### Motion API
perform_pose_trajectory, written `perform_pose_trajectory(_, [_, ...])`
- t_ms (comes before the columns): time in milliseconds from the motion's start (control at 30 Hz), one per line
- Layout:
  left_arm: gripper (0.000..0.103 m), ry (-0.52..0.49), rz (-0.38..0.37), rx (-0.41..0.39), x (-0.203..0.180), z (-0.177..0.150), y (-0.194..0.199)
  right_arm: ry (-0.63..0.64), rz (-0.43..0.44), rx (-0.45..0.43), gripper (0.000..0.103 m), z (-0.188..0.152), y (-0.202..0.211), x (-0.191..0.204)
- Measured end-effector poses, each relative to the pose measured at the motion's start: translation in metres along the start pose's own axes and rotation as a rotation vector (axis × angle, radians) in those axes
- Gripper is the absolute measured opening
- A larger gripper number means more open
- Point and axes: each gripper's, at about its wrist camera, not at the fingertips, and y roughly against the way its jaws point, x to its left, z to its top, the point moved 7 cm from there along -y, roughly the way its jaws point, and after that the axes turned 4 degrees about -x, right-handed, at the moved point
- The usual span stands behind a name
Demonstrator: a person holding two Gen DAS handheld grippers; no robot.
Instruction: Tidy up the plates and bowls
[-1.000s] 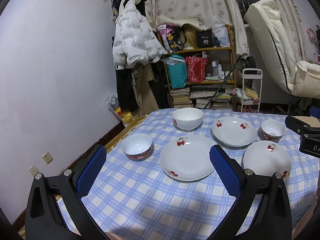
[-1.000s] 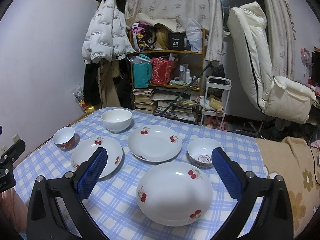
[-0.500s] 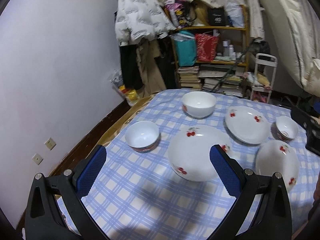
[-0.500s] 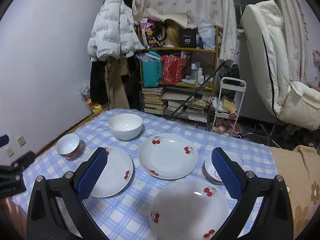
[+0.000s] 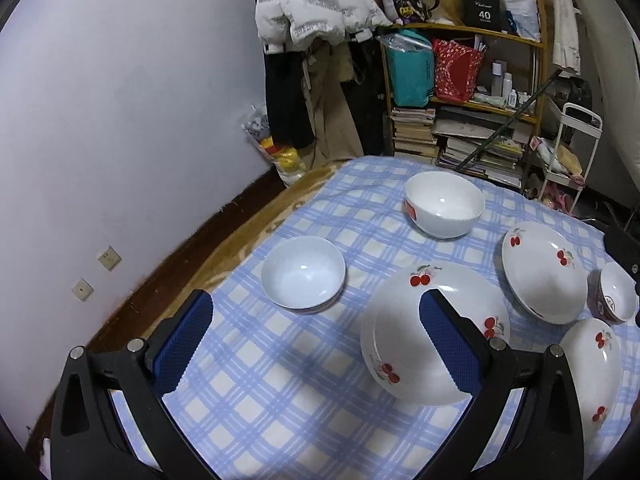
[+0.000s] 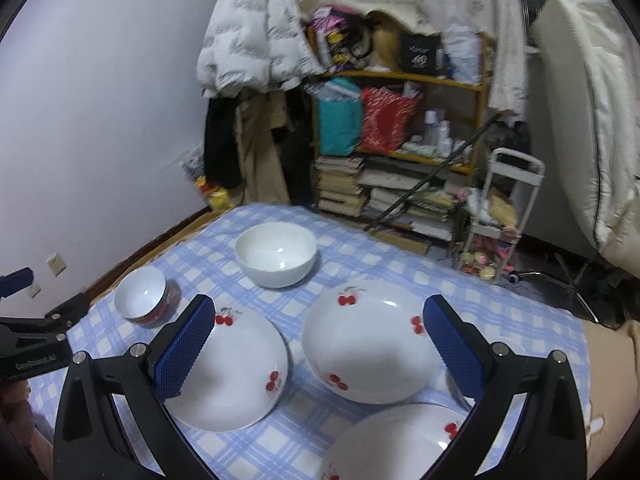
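Nothing has been stacked yet: three cherry-printed plates and three bowls lie spread singly over the checked cloth on the desk (image 5: 280, 412), each apart from its neighbours, which leaves room to come at any rim. Take the big white bowl (image 5: 444, 204) as the marker, at the far end toward the bookshelf (image 5: 464, 92). The small bowl (image 5: 304, 278) sits nearer and to its left; the nearest plate (image 5: 400, 340) lies just this side of it; a second plate (image 5: 544, 272) is to its right, with a little patterned bowl (image 5: 618, 296) beyond that, and a third plate (image 5: 592, 376) closest to the person. The left hand-held gripper (image 5: 316, 348) hangs above the cloth, spread wide and empty, roughly framing the small bowl and nearest plate. The right hand-held gripper (image 6: 320, 352) is likewise wide apart with nothing in it, poised over the plates, probably choosing one.
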Motion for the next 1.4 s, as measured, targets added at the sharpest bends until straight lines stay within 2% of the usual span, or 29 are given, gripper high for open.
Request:
perform_pose_trajectory(367, [0.102, 0.011, -0.064, 0.117, -0.012, -0.029, -0.053, 0.004, 0.064, 0.077, 0.100, -0.021, -0.059, 0.016])
perform_pose_trajectory(433, [0.102, 0.003, -0.072, 0.142, -0.015, -0.037, -0.060, 0.006, 0.075, 0.098, 0.092, -0.029, -0.069, 0.018])
perform_pose_trajectory(567, [0.102, 0.000, -0.100, 0.204, -0.025, -0.051, -0.075, 0.037, 0.096, 0.140, 0.088, -0.041, -0.086, 0.025])
perform_pose_trajectory(633, [0.102, -0.010, -0.104, 0.220, -0.028, -0.055, -0.080, 0.051, 0.109, 0.153, 0.078, -0.046, -0.092, 0.027])
perform_pose_trajectory(767, [0.102, -0.009, -0.114, 0.260, -0.033, -0.063, -0.091, 0.043, 0.140, 0.196, 0.071, -0.056, -0.103, 0.029])
perform_pose_trajectory(833, [0.101, -0.002, -0.118, 0.282, -0.034, -0.066, -0.096, 0.027, 0.161, 0.211, 0.063, -0.061, -0.109, 0.029])
perform_pose_trajectory(967, [0.101, 0.030, -0.148, 0.328, -0.036, -0.072, -0.106, 0.028, 0.190, 0.249, 0.057, -0.070, -0.119, 0.031])
perform_pose_trajectory(1100, [0.101, 0.030, -0.158, 0.349, -0.040, -0.076, -0.111, 0.028, 0.191, 0.277, 0.056, -0.079, -0.126, 0.031])
perform_pose_trajectory(1200, [0.101, 0.020, -0.153, 0.365, -0.041, -0.079, -0.115, 0.011, 0.204, 0.296, 0.046, -0.083, -0.129, 0.032])
perform_pose_trajectory(1300, [0.101, 0.016, -0.159, 0.375, -0.043, -0.079, -0.119, 0.021, 0.204, 0.310, 0.045, -0.089, -0.133, 0.034])
perform_pose_trajectory(1400, [0.101, 0.024, -0.170, 0.385, -0.043, -0.080, -0.123, 0.029, 0.213, 0.333, 0.032, -0.096, -0.136, 0.038])
